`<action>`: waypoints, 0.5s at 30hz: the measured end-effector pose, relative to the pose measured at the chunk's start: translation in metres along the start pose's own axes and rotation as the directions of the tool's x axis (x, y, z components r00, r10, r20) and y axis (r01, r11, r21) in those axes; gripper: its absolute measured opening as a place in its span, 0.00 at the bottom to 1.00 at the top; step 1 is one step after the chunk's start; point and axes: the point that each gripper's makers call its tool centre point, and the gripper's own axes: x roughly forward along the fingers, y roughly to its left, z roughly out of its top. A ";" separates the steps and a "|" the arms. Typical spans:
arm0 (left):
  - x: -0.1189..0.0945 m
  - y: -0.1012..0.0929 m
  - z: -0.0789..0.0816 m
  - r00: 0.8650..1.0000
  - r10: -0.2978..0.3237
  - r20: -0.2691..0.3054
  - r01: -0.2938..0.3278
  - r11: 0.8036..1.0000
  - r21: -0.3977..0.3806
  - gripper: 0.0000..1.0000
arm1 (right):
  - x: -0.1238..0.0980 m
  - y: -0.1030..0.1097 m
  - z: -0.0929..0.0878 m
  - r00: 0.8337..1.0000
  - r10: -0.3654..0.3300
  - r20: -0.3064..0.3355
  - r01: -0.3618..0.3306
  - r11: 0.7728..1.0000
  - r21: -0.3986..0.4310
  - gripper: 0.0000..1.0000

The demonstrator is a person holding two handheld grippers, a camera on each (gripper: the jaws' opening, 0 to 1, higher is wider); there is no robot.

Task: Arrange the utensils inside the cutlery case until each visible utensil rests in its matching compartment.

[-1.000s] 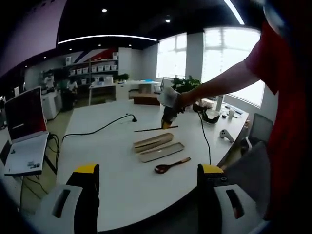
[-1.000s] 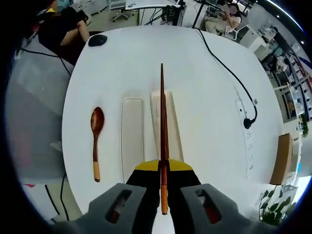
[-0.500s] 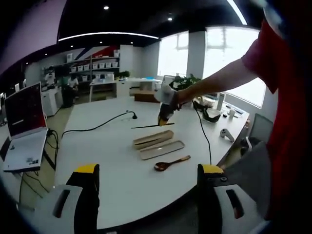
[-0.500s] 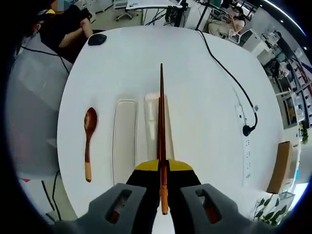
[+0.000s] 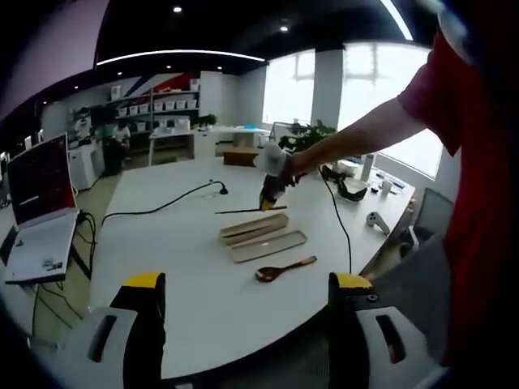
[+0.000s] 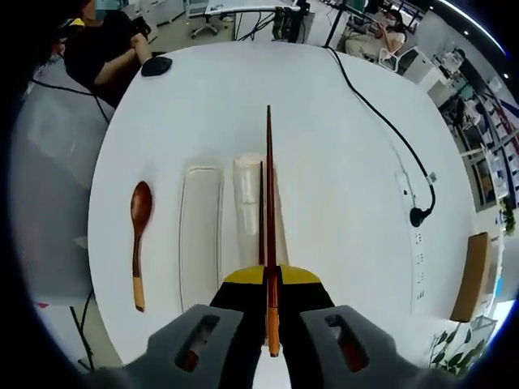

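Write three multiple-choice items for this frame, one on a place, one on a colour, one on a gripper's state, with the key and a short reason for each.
1. Where does the wooden spoon lie?
A. inside the case
B. on the table beside the lid
C. between the right gripper's jaws

2. What colour is the table?
A. white
B. black
C. green

3. What is the right gripper doing?
A. hanging open
B. shut on the spoon
C. shut on the chopsticks

Key: 1 B, the spoon rests on bare tabletop on the far side of the lid from the case. 2 A, the tabletop is white in both views. 3 C, the chopsticks run out from between the closed jaws, above the case.
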 end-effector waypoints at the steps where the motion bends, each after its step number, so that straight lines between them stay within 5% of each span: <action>1: 0.000 0.000 0.000 1.000 -0.001 -0.002 0.001 1.000 -0.002 0.85 | 0.002 -0.001 -0.001 1.000 -0.005 0.005 0.005 1.000 0.007 0.00; 15: 0.000 -0.001 -0.005 1.000 0.003 -0.015 -0.003 1.000 -0.009 0.85 | 0.018 0.007 -0.009 1.000 -0.009 0.005 0.009 1.000 0.001 0.00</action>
